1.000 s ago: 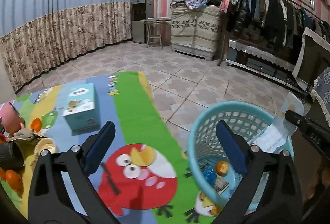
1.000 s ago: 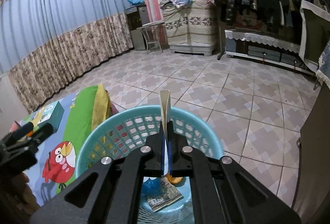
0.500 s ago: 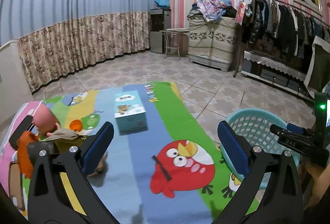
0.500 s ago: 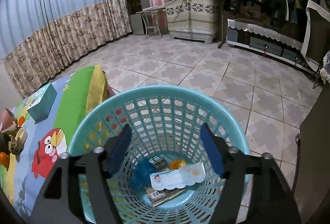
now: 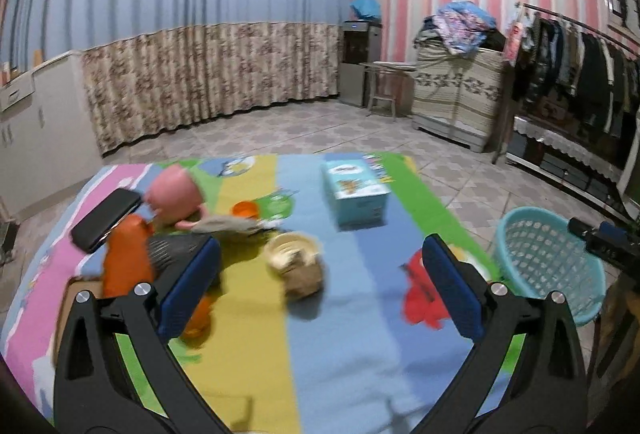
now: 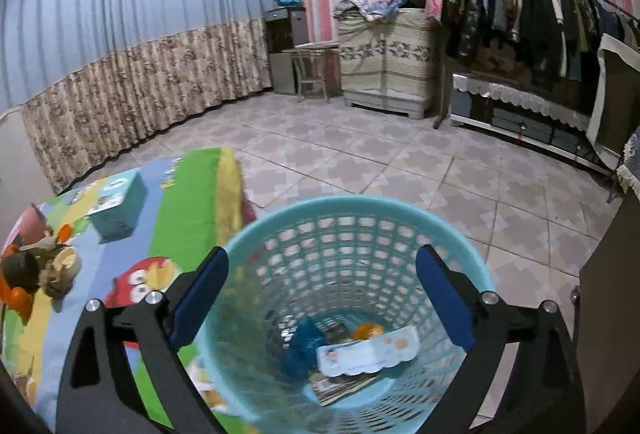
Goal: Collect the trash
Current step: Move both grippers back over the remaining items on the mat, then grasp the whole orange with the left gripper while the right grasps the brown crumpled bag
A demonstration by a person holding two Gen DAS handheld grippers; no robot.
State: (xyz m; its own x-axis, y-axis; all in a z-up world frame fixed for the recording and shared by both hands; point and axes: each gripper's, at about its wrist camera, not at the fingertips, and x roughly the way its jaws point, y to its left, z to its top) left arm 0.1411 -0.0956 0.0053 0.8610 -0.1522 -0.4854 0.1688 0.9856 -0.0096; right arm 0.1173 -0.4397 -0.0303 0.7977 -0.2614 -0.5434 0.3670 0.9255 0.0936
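Note:
A turquoise mesh basket [image 6: 360, 202] stands on the tiled floor beside a colourful play mat [image 5: 344, 334]. My right gripper [image 6: 322, 258] hovers above the basket's mouth, its jaws opening with nothing between them. At the bottom lie a white wrapper [image 6: 368, 354], an orange peel [image 6: 368, 330], a blue bag [image 6: 304, 342] and printed paper. My left gripper [image 5: 320, 286] is open and empty above the mat. It faces a blurred litter pile: a beige crumpled cup [image 5: 294, 262], a pink cup [image 5: 174, 194], orange pieces [image 5: 126, 262] and a black flat case [image 5: 106, 218].
A teal tissue box [image 5: 356, 194] sits on the mat's far side. The basket [image 5: 548, 258] is at the mat's right edge, with the right gripper's tip [image 5: 600, 242] over it. Curtains, a cabinet, a covered chest and a clothes rack line the walls.
My right gripper opened and the white wrapper it held dropped into the basket. My left gripper swung left, away from the basket, toward the litter pile on the mat.

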